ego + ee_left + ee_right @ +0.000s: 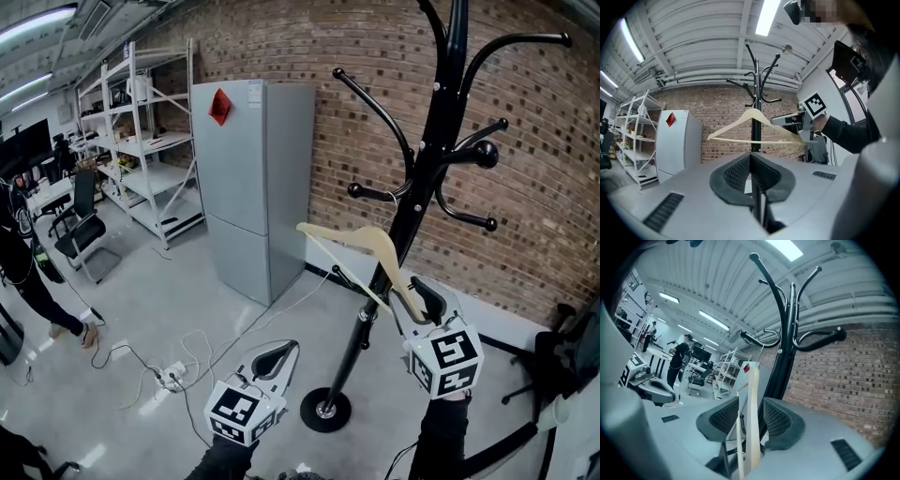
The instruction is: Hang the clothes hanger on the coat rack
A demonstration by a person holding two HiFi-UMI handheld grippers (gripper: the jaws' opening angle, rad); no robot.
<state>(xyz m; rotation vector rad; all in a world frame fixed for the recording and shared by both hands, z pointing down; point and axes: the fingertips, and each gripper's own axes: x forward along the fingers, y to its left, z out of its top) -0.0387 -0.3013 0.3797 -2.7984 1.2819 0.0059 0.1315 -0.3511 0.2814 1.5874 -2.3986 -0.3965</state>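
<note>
At the far left a person (26, 281) stands beside an office chair (80, 234), with white shelving (150, 141) behind them. Next comes a grey fridge (248, 187) with a red sticker (218, 106) on its upper door, set against the brick wall (525, 187). In front of it, loose cables run across the floor to a power strip (172, 377).

Your left gripper (279, 356) is low in front of you, well apart from the rack. It points level, its jaws are pressed together and there is nothing between them.

To its right the black coat rack (427, 169) stands on a round base, its curved pegs spreading at several heights. The wooden clothes hanger (361, 239) is right beside the pole, tilted, with its left end higher and pointing towards the fridge. Its top reaches up to the short lower peg on the rack's left side. The hook is too thin to show whether it sits over that peg.

Your right gripper (424, 298) is at the hanger's lower right end, just beside the pole. Its jaws are spread. The hanger's wooden arm and thin lower bar stand upright in the gap between the two ribbed pads, which do not squeeze them
</note>
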